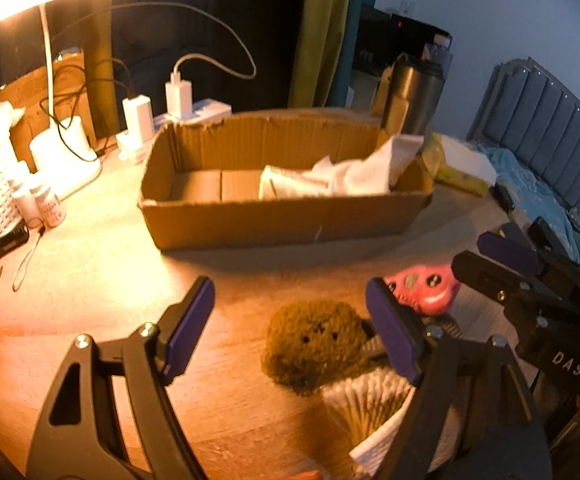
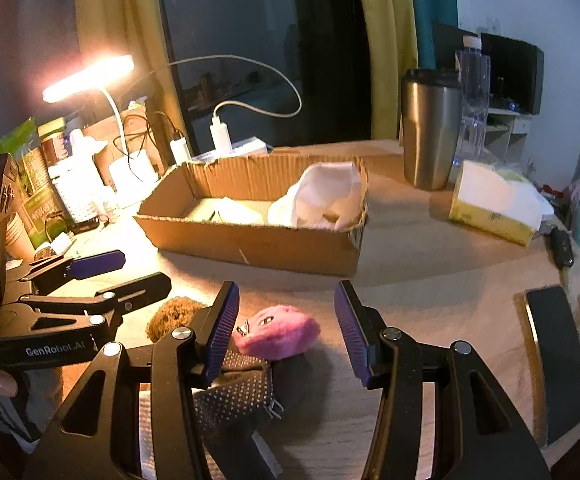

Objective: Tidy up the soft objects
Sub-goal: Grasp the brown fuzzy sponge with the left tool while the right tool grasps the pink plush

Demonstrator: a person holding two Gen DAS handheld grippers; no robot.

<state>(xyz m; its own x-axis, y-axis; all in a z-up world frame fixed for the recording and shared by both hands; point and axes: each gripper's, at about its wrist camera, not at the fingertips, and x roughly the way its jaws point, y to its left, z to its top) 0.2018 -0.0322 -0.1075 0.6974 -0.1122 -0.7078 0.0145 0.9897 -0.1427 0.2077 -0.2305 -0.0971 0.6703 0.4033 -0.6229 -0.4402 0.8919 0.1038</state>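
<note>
Wooden table (image 2: 429, 280) under lamp glare; cardboard box (image 2: 258, 244) at centre already holds white cloths (image 2: 321, 196). Steel tumbler (image 2: 429, 132) and tissue pack (image 2: 493, 208) stand behind it. Nearer: brown plush (image 1: 313, 344), pink plush (image 2: 278, 332), dotted sock (image 2: 234, 392) — partly hidden by fingers. Left gripper (image 1: 290, 328) and right gripper (image 2: 286, 328) — both 2 gaping, empty.

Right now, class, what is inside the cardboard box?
Inside the cardboard box lie crumpled white cloths, piled toward its right end. Its left floor shows bare. Whatever sits beneath the cloths is covered.
</note>
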